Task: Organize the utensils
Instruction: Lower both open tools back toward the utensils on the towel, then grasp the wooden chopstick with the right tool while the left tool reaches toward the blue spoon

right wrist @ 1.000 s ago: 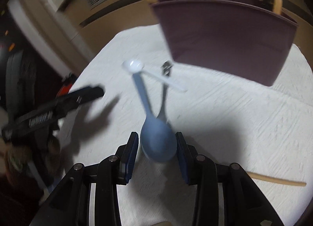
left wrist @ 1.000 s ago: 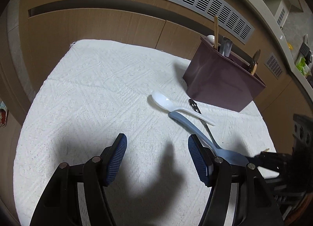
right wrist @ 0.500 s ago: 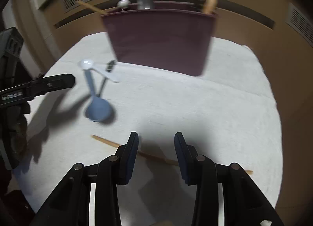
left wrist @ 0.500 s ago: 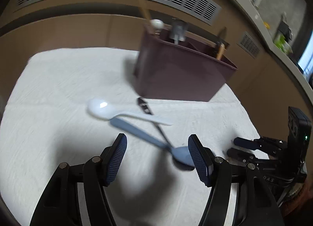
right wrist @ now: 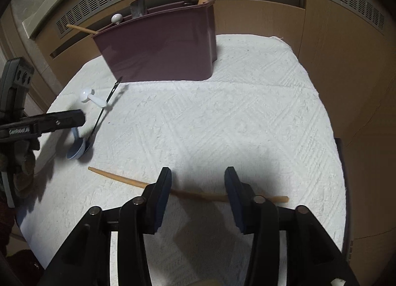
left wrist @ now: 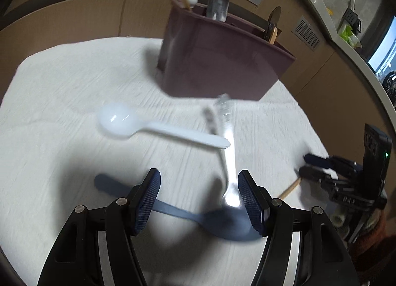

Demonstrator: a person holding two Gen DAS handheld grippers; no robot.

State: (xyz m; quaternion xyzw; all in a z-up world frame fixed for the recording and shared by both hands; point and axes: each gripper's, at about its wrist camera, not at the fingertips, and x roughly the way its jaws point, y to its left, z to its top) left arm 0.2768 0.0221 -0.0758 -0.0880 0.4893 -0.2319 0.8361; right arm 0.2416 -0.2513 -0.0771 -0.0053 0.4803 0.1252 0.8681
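Chopstick (right wrist: 198,194) crosswise between wide-apart jaws of right hand-held gripper (right wrist: 198,188)

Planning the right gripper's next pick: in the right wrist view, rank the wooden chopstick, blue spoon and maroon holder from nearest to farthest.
1. Wooden chopstick, lying across under the right gripper.
2. Blue spoon, far left.
3. Maroon holder, at the back.

White cloth (right wrist: 222,117): holder (right wrist: 160,48), spoons (left wrist: 153,130), chopstick (right wrist: 118,177).
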